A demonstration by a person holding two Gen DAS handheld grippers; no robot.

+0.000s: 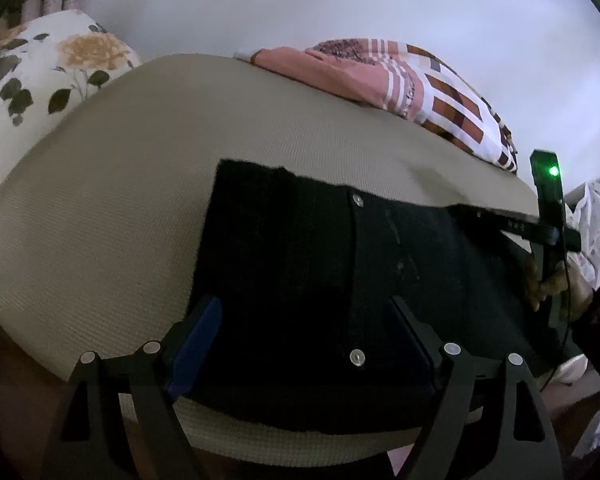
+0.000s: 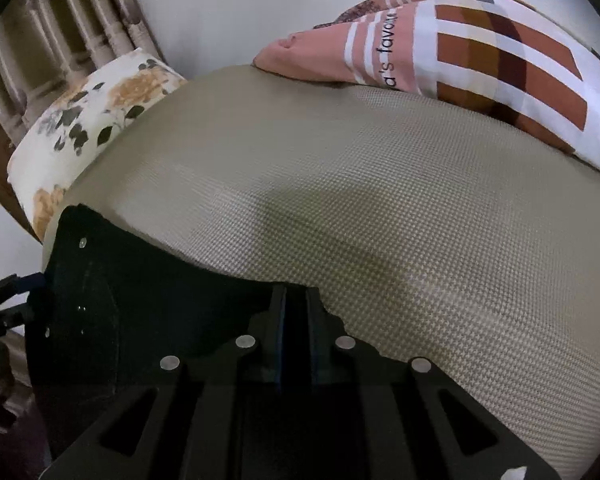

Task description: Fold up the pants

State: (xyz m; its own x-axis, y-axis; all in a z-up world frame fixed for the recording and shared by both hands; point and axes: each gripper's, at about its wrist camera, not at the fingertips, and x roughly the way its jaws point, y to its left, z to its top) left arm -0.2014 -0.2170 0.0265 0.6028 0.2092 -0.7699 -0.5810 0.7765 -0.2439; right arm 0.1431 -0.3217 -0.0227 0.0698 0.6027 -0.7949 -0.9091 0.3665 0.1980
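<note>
You are in a home bedroom: a bed (image 2: 380, 200) with a beige woven cover, a floral pillow (image 2: 100, 120) at its far corner, a striped and checked pillow (image 2: 480, 48) against the plain wall (image 2: 220, 8), and curtains (image 2: 60, 32) hanging behind.

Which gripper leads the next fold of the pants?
Probably right: the right gripper is shut on the edge of the pants. The left gripper is open over the cloth, gripping nothing.

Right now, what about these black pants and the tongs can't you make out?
- Left wrist view: black pants run off the bottom edge; folds are lost in darkness.
- Right wrist view: right tongs are shut at the pants' edge; fabric between them is too dark to confirm.
- Left tongs stand open.
</note>
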